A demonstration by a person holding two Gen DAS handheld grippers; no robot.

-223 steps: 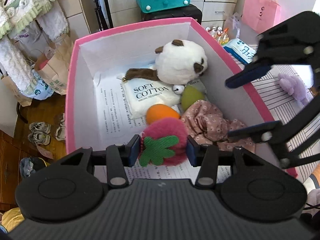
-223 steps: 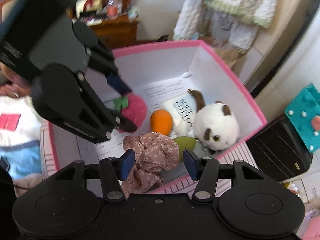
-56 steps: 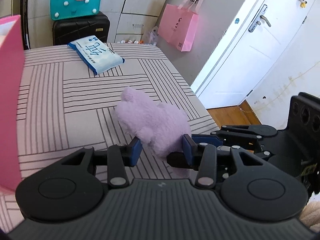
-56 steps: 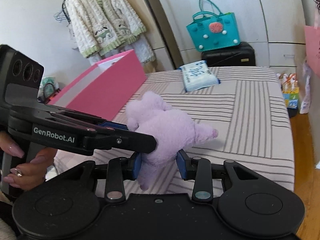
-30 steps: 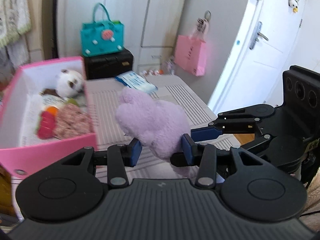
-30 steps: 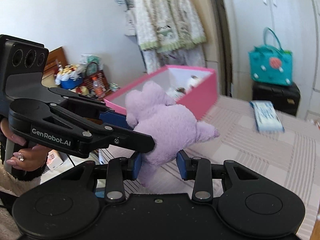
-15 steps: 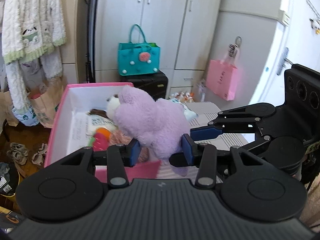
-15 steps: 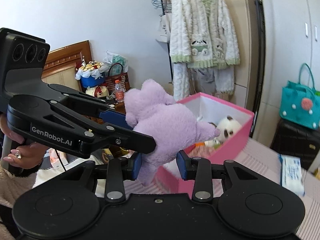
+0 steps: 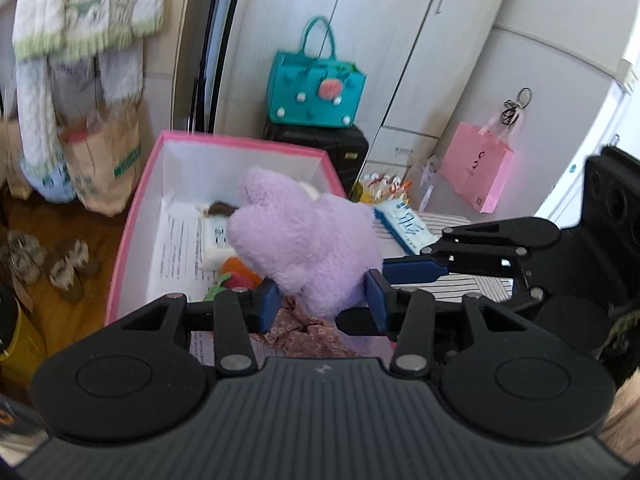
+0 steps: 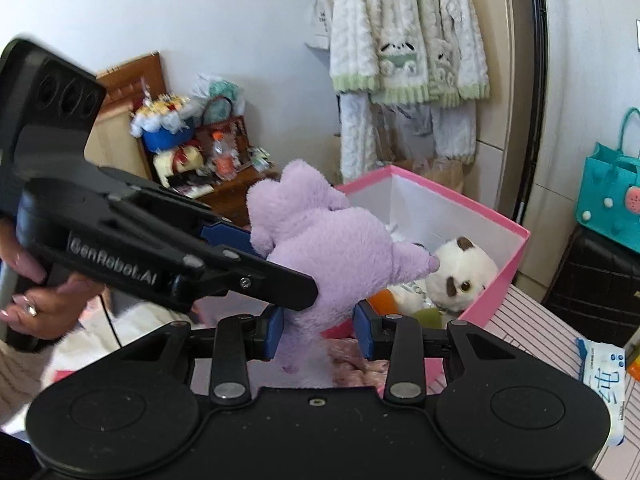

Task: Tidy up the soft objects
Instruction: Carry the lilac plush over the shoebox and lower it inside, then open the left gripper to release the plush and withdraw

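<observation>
Gripping purple plush toy [image 9: 308, 240], both jaws' pads

White wardrobe [image 9: 384, 40], wooden floor [image 9: 60, 240], white wall [image 10: 180, 12]

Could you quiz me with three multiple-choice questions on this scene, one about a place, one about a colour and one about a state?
1. Where is the white toy cat?
A. inside the pink box
B. on the striped surface
C. on the black case

2. What colour is the handbag on the black case?
A. pink
B. teal
C. yellow

3. How is the purple plush toy held?
A. by one gripper
B. by both grippers
C. by neither

Answers: 1 A, its head shows between the box walls. 2 B, teal with pale dots. 3 B, the left gripper and the right gripper both pinch it.
</observation>
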